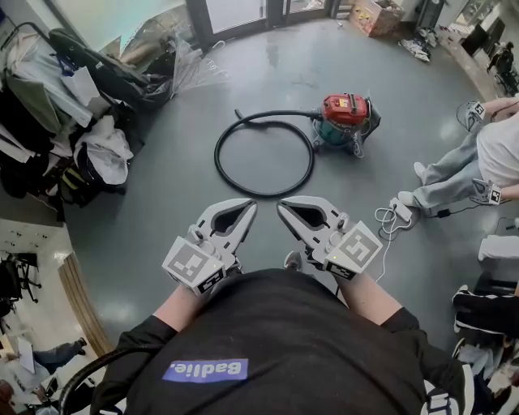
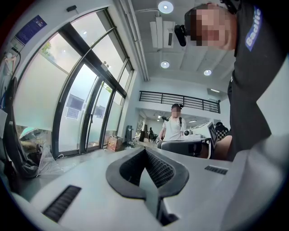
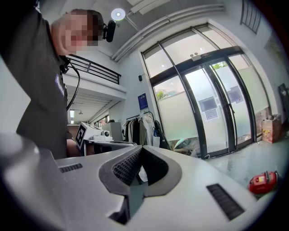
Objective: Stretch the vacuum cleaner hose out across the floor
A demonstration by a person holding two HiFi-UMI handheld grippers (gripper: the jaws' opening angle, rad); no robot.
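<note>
A red and teal vacuum cleaner (image 1: pixel 345 118) stands on the grey floor ahead of me; its red top (image 3: pixel 262 182) also shows low at the right of the right gripper view. Its black hose (image 1: pixel 261 154) lies coiled in one loop to the cleaner's left. My left gripper (image 1: pixel 250 206) and right gripper (image 1: pixel 283 203) are held side by side in front of my chest, well short of the hose. Both are shut with nothing between the jaws, tips pointing toward each other.
Clothes and bags (image 1: pixel 73 121) pile up at the left. A seated person (image 1: pixel 474 162) is at the right, with a white power strip and cable (image 1: pixel 395 215) on the floor nearby. A cardboard box (image 1: pixel 373 16) stands by the glass doors (image 3: pixel 212 108). Another person (image 2: pixel 174 126) stands behind.
</note>
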